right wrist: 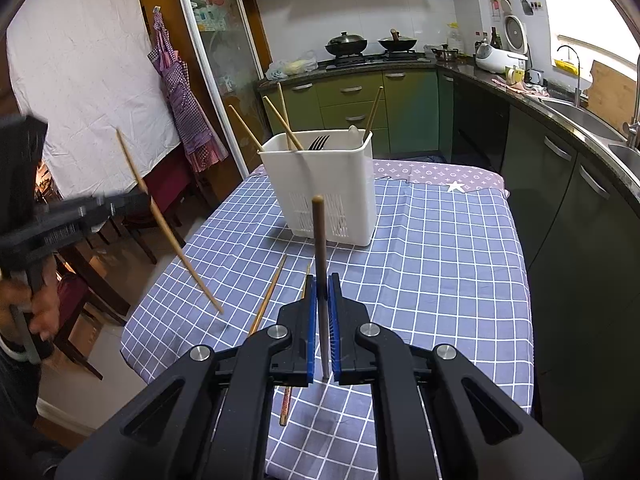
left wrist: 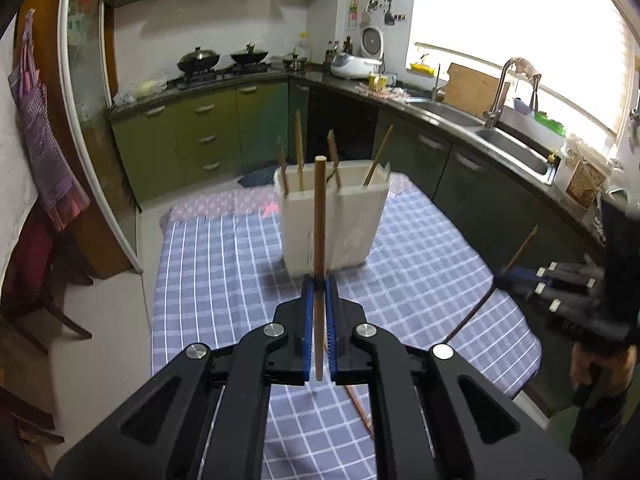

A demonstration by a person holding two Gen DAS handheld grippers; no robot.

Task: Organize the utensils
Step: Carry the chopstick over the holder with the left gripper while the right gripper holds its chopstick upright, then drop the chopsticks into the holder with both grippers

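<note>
A white utensil holder [left wrist: 332, 224] [right wrist: 328, 184] stands on the checked table and holds several wooden chopsticks and a dark fork [right wrist: 319, 143]. My left gripper [left wrist: 319, 280] is shut on a wooden chopstick [left wrist: 319, 216], held upright above the table, short of the holder. My right gripper [right wrist: 322, 278] is shut on a dark-shafted chopstick [right wrist: 320, 248], also upright. The left gripper with its chopstick [right wrist: 168, 220] shows at the left of the right wrist view. The right gripper and its chopstick [left wrist: 516, 256] show at the right of the left wrist view.
Two loose chopsticks [right wrist: 268, 296] lie on the blue checked tablecloth [right wrist: 440, 264] near my grippers; one also shows in the left wrist view [left wrist: 360, 408]. Dark chairs [right wrist: 100, 276] stand left of the table. Green cabinets and a counter with a sink [left wrist: 516, 148] run behind and to the right.
</note>
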